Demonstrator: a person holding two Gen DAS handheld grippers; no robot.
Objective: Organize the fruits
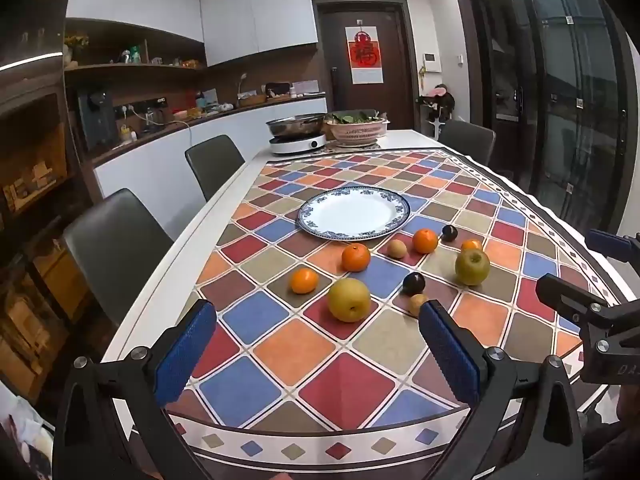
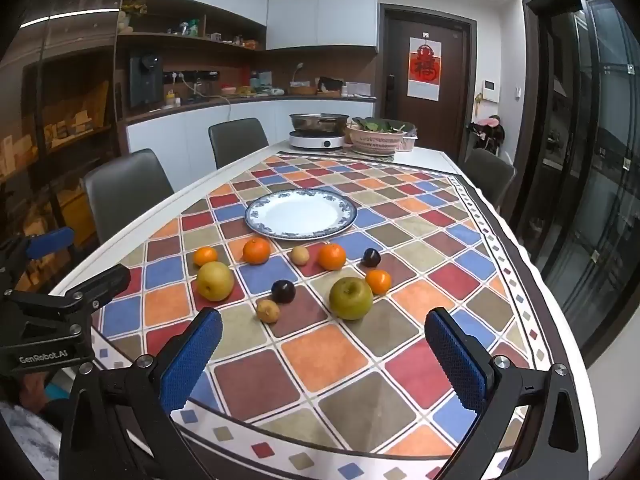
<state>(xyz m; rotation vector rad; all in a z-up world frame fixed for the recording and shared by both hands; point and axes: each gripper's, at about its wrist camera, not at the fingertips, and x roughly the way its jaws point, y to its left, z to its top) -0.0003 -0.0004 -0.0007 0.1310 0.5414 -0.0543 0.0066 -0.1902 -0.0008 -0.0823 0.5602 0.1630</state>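
Note:
A white plate with a blue rim (image 1: pixel 400 203) (image 2: pixel 348 210) sits empty mid-table. In front of it lie loose fruits: a yellow pear (image 1: pixel 349 300) (image 2: pixel 215 281), a green apple (image 1: pixel 472 266) (image 2: pixel 351 298), several oranges (image 1: pixel 355 257) (image 2: pixel 256 251), two dark plums (image 1: pixel 413 283) (image 2: pixel 283 291) and two small brown fruits (image 1: pixel 417 304) (image 2: pixel 267 311). My left gripper (image 1: pixel 316 350) is open and empty, near the table's front edge, short of the pear. My right gripper (image 2: pixel 324 354) is open and empty, short of the apple.
The checkered tablecloth (image 1: pixel 344 380) (image 2: pixel 352 360) covers the table. At the far end stand an induction cooker with a steel pot (image 1: pixel 296 130) (image 2: pixel 318 130) and a pink basket of greens (image 1: pixel 358 128) (image 2: pixel 378 138). Chairs (image 1: pixel 116 248) line the left side.

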